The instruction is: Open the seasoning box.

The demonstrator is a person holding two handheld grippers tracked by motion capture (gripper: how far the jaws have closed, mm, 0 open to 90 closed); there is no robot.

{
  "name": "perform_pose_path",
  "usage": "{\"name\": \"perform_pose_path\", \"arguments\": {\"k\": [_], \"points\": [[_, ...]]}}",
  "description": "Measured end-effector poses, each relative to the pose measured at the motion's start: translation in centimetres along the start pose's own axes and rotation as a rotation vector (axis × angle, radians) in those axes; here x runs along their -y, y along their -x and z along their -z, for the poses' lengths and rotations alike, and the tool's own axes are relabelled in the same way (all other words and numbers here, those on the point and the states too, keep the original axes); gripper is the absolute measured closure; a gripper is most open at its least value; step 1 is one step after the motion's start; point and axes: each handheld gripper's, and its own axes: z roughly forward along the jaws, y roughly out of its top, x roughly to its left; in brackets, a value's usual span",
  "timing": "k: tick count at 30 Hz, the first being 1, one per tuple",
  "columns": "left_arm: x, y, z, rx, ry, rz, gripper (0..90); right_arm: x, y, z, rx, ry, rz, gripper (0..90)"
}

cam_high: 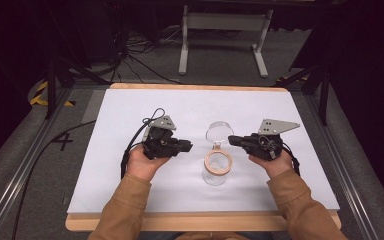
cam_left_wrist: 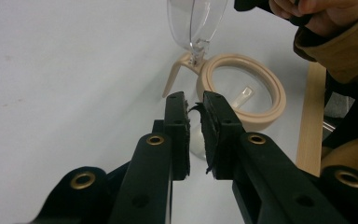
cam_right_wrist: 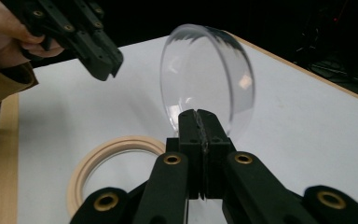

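In the high view the left gripper (cam_high: 189, 146) sits left of centre on the white table (cam_high: 130, 125), held in a hand with a tan sleeve (cam_high: 122, 210), its jaws pointing toward the middle of the frame. In the left gripper view its jaws (cam_left_wrist: 195, 105) stand a narrow gap apart with nothing between them, well short of the jar. Just right of it, at the centre of the high view, stands the clear jar (cam_high: 217, 167) with its beige rim; the clear domed lid (cam_high: 219, 131) is swung open on its hinge and stands tilted above the rim, toward the upper middle of the frame. Right of centre, the right gripper (cam_high: 231, 140) points left at the lid. In the right gripper view its jaws (cam_right_wrist: 199, 114) are pressed together at the lower edge of the lid (cam_right_wrist: 205, 79); whether they pinch its edge cannot be told.
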Motion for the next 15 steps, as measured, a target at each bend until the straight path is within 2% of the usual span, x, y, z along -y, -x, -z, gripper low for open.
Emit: {"name": "perform_pose_path", "arguments": {"k": [6, 10, 12, 15], "points": [[0.8, -0.2, 0.8, -0.003, -0.002, 0.016, 79.9, 0.0, 0.4, -0.2, 0.007, 0.005, -0.018, 89.3], [1.1, -0.3, 1.1, -0.008, 0.012, 0.02, 78.6, -0.2, 0.3, 0.0, 0.002, 0.015, -0.009, 89.3], [1.1, -0.4, 1.3, -0.005, 0.012, 0.037, 77.0, -0.3, 0.2, 0.2, 0.0, 0.018, -0.004, 89.3], [1.2, -0.6, 1.8, -0.03, 0.013, 0.03, 74.1, -0.4, 0.3, 0.8, 0.0, 0.027, -0.001, 89.1]]}}
